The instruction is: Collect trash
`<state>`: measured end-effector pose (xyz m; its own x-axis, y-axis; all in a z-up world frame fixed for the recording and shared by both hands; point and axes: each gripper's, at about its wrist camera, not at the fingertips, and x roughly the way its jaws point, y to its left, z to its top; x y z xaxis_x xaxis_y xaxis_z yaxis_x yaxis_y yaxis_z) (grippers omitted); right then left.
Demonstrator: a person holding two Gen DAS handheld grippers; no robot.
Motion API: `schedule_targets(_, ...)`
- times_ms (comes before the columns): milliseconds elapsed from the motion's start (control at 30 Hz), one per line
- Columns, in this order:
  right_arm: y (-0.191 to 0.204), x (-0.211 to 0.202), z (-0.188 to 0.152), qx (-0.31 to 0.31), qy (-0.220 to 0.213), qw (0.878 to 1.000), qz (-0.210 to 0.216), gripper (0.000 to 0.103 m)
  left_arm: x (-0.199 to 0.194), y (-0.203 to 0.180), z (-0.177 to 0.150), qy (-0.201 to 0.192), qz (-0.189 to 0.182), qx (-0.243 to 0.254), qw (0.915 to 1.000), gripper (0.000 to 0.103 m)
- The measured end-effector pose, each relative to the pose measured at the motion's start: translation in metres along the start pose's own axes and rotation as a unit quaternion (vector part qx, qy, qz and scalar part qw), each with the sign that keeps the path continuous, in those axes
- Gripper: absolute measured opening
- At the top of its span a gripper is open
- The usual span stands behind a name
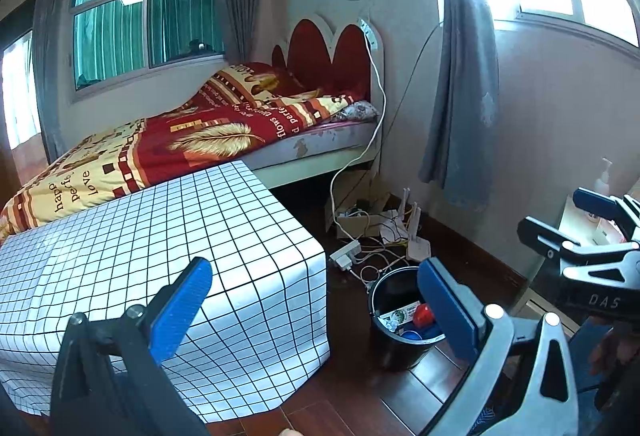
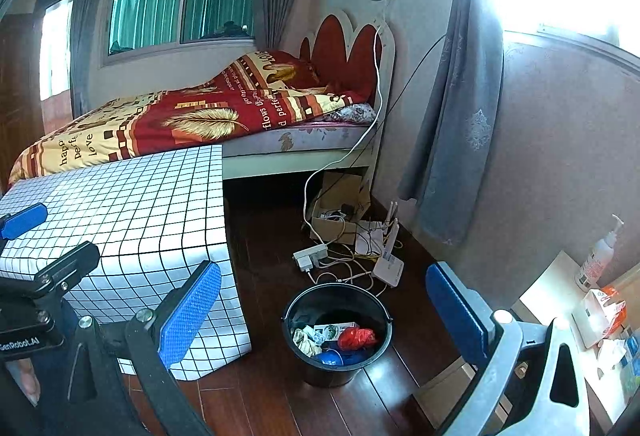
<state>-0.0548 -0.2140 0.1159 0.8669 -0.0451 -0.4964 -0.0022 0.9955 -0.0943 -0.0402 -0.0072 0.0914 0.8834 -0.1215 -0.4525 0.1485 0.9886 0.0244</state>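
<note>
A black bucket point(image 2: 320, 376) stands on the dark wood floor beside the table with the grid cloth point(image 2: 132, 204). Inside it lie a red bag point(image 2: 356, 338), crumpled paper point(image 2: 306, 341), a green-and-white packet point(image 2: 334, 330) and something blue point(image 2: 332, 358). My right gripper point(image 2: 324, 316) hovers open above and in front of the bucket, holding nothing. In the left wrist view the bucket point(image 1: 386, 350) sits low right of the table point(image 1: 160, 256), partly behind a blue pad point(image 1: 444, 304). My left gripper point(image 1: 316, 300) is open and empty. The right gripper point(image 1: 552, 212) shows at that view's right edge.
A bed point(image 2: 192, 124) with a red and yellow quilt stands behind the table. A power strip point(image 2: 310, 256), a white router point(image 2: 388, 264), tangled cables and a cardboard box point(image 2: 340, 212) lie by the wall. A side cabinet point(image 2: 552, 292) at right carries a pump bottle point(image 2: 598, 256) and a tissue pack point(image 2: 600, 308).
</note>
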Motion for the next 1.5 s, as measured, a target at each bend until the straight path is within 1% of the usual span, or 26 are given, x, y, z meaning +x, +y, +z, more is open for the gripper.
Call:
schedule_targets(433,-0.004,-0.001,-0.003,0.003,0.001,1.0,-0.005,0.103,-0.003,-0.004,-0.001,0.001,-0.005,0.002,1.0,0.103)
schedule_targets(867,0.0,-0.001,-0.005,-0.001,0.004,1.0,-0.001,0.103,-0.004,-0.006,-0.001,0.002,-0.006,0.005,1.0,0.103)
schedule_targets(1500,-0.004,-0.002,-0.007,0.004,0.004,1.0,-0.003,0.103,-0.003,-0.009,0.0,0.002,-0.01,0.005,0.9999,0.103)
